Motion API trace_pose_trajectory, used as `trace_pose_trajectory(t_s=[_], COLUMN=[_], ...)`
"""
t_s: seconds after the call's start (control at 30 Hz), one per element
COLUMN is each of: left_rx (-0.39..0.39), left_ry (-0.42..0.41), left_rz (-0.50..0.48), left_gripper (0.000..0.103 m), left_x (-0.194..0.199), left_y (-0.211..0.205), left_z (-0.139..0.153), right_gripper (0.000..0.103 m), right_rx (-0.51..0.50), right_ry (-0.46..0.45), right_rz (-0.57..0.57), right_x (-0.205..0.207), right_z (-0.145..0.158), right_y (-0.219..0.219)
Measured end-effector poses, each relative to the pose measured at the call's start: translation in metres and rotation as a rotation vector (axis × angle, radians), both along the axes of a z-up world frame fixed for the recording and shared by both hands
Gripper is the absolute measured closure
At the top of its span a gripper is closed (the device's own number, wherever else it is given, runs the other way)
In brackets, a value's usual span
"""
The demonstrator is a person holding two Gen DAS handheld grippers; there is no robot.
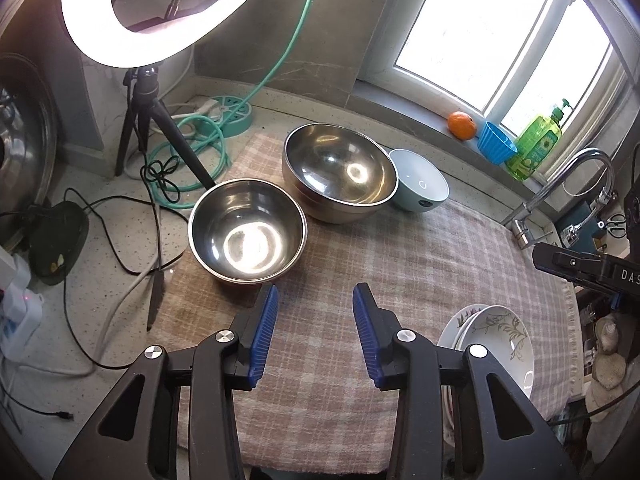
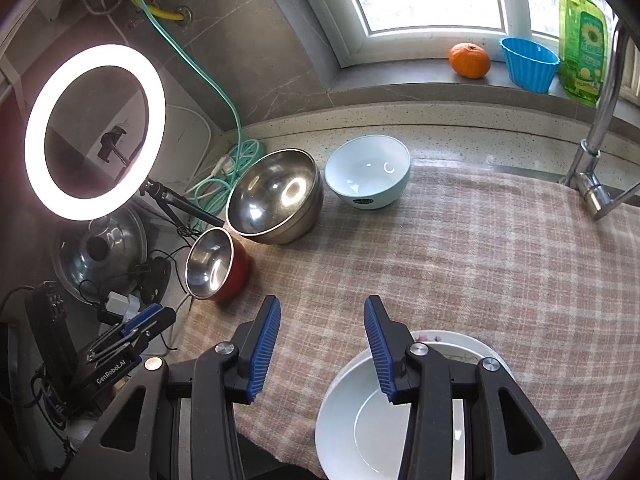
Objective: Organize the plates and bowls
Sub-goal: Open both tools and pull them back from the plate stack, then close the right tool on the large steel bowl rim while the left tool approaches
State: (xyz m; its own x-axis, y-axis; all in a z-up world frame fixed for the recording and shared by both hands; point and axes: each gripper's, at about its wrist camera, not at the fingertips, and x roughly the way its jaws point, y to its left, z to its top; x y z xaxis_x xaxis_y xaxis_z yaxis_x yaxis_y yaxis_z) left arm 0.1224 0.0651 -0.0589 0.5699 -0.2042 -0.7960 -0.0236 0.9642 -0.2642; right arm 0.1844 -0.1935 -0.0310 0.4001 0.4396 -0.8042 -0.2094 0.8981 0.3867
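- the plates [image 2: 360, 420] sit in a pile at the near edge of the checked cloth [image 2: 480, 260]. a plain white one is on top and a flowered one [image 1: 504, 332] peeks out under it. they look piled up on purpose, so that part of the tidy-up seems done.
- the bowls are not nested yet. the small steel bowl [image 1: 246, 236] with a red outside and the big steel bowl [image 1: 340, 172] sit side by side, looking as if they touch. the pale blue bowl [image 2: 368, 172] is just behind the big one.
- the right gripper [image 2: 322, 344] hangs over the plate pile. its jaws are partly open and hold nothing. one blue pad [image 2: 380, 352] is over the top plate's rim, but i cannot tell if it touches.
- the left gripper [image 1: 316, 332] points down at bare cloth. its jaws are partly open and empty too. the small steel bowl is just ahead of its left pad.
- i think the bowls come next, maybe small into big.
- farther out are a ring light [image 1: 132, 12], a green hose [image 1: 280, 60], a tap [image 2: 596, 152], and an orange [image 2: 470, 60], a blue cup [image 2: 528, 64] and a soap bottle [image 2: 582, 52] on the window sill.
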Motion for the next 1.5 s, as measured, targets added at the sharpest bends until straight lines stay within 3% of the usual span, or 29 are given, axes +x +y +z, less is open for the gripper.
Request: trace_pose_trajectory(t_s=[0.3,0.5,0.8,1.0,1.5], left_rx=[-0.087,-0.094,-0.226,-0.243,-0.318], left_ry=[0.029,0.037,0.104,0.144,0.216], left_rz=[0.007,0.043,0.136,0.182,0.241], left_gripper=[0.066,0.066,0.076,0.077,0.078], left_x=[0.024,0.047,0.073,0.089,0.12], left_y=[-0.008,-0.017,-0.022,-0.026,-0.02], left_z=[-0.006,-0.008,-0.022,-0.031,-0.049], right_gripper=[0.063,0.063,0.063,0.064,0.068], right_rx=[0.055,0.012,-0.021,-0.04,-0.127], right_ry=[0.017,-0.018,0.065,0.126,0.172], right_rz=[0.116,0.23,0.336,0.376,0.452], right_x=[0.066,0.114,0.191,0.227,0.261], right_z=[0.019,0.032,-0.001,-0.03,-0.073], right_y=[0.031,0.054,0.075,0.093,0.122])
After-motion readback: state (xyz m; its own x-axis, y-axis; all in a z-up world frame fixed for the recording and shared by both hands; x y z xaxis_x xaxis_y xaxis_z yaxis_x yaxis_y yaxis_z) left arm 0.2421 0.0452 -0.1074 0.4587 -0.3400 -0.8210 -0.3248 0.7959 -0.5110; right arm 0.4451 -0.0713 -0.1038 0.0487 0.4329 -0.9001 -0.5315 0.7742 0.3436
